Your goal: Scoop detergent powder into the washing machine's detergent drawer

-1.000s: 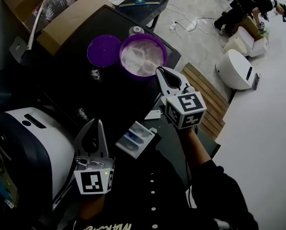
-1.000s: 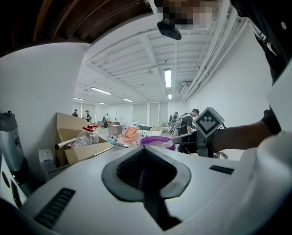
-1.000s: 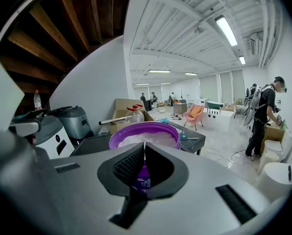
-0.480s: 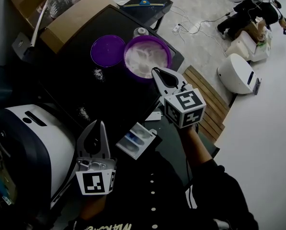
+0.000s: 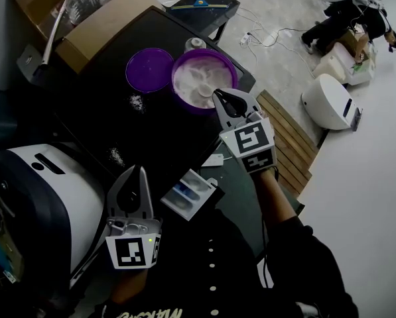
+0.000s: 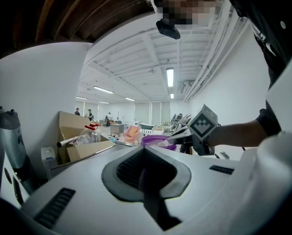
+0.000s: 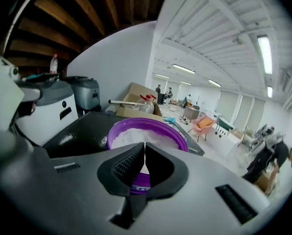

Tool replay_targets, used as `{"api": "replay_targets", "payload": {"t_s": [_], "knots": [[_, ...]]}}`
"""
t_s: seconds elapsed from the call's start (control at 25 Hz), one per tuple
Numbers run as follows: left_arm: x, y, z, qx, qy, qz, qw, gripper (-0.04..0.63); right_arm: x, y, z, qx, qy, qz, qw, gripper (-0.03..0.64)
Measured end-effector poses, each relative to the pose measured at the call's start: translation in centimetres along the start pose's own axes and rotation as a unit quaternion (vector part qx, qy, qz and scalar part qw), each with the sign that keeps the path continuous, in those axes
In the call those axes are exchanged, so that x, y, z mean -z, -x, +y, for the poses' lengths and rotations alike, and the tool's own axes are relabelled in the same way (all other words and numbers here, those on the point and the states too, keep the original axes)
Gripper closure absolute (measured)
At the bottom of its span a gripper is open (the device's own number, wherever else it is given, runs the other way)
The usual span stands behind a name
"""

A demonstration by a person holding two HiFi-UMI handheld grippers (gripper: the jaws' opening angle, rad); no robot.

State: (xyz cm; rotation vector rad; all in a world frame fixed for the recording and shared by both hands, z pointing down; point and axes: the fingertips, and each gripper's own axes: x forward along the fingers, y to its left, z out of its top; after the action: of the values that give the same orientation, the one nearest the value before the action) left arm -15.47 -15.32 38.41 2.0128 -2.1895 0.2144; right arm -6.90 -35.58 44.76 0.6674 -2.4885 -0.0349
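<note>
A purple tub (image 5: 201, 78) of white detergent powder stands open on the black top, with a pale scoop (image 5: 203, 86) lying in the powder. Its purple lid (image 5: 149, 69) lies to its left. My right gripper (image 5: 225, 99) is shut at the tub's near rim, and I see nothing between its jaws. The right gripper view shows the tub (image 7: 136, 130) just beyond the shut tips (image 7: 145, 148). The detergent drawer (image 5: 188, 194) stands pulled out of the white washing machine (image 5: 45, 191). My left gripper (image 5: 136, 176) is shut beside the drawer and holds nothing. In its own view (image 6: 145, 153) the tub (image 6: 158, 141) shows far ahead.
Spilled powder (image 5: 132, 101) dots the black top. A cardboard box (image 5: 95, 25) with a plastic bottle (image 5: 85, 2) sits at the back left. A wooden slatted platform (image 5: 287, 138) and a white appliance (image 5: 330, 98) lie on the floor to the right.
My right gripper has rolled, so its marker cube shows a different face, and its tips have come closer to the tub's rim. The left gripper has stayed put.
</note>
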Motion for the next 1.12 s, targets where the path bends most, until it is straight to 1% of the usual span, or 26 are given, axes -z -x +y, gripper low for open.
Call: {"api": "replay_targets", "payload": {"t_s": [0.08,0.16,0.24,0.36,0.4,0.44,0.52,0.56,0.6,0.68,0.84,1.0,1.12], "knots": [[0.0,0.0,0.0,0.0,0.0,-0.001,1.0,0.591,-0.1,0.0,0.4,0.008,0.08,0.0,0.997,0.583],[0.0,0.0,0.1,0.0,0.0,-0.002,1.0,0.591,-0.2,0.0,0.9,0.015,0.145,-0.004,0.989,0.583],[-0.1,0.1,0.2,-0.001,-0.001,-0.003,1.0,0.591,-0.3,0.0,1.2,0.018,0.186,-0.006,0.982,0.583],[-0.2,0.1,0.1,-0.001,-0.002,-0.003,1.0,0.591,-0.4,0.1,1.5,0.019,0.22,-0.011,0.975,0.583],[-0.2,0.2,0.1,-0.001,-0.002,-0.003,1.0,0.591,-0.4,0.2,1.7,0.022,0.242,-0.015,0.97,0.583],[-0.3,0.2,0.1,-0.001,-0.002,-0.005,1.0,0.591,-0.5,0.4,1.9,0.029,0.272,-0.02,0.962,0.583],[-0.6,0.3,0.1,-0.001,-0.003,-0.008,1.0,0.591,-0.6,0.9,2.4,0.047,0.34,-0.033,0.939,0.583],[-0.7,0.3,0.1,-0.002,-0.004,-0.01,0.9999,0.591,-0.7,1.3,2.7,0.053,0.367,-0.04,0.928,0.583],[-0.8,0.4,0.1,-0.002,-0.005,-0.012,0.9999,0.591,-0.8,1.7,2.9,0.058,0.385,-0.048,0.92,0.583],[-1.2,0.6,0.0,-0.003,-0.007,-0.016,0.9998,0.591,-1.1,2.7,3.3,0.068,0.409,-0.064,0.908,0.583],[-2.2,1.0,-0.3,-0.003,-0.013,-0.029,0.9995,0.591,-2.0,5.0,3.6,0.086,0.44,-0.088,0.889,0.583],[-3.5,1.7,-0.8,-0.001,-0.02,-0.042,0.9989,0.591,-2.9,7.3,4.5,0.087,0.466,-0.109,0.874,0.583],[-4.4,2.1,-1.0,0.0,-0.024,-0.05,0.9984,0.591,-3.9,9.7,5.8,0.082,0.484,-0.135,0.86,0.583]]}}
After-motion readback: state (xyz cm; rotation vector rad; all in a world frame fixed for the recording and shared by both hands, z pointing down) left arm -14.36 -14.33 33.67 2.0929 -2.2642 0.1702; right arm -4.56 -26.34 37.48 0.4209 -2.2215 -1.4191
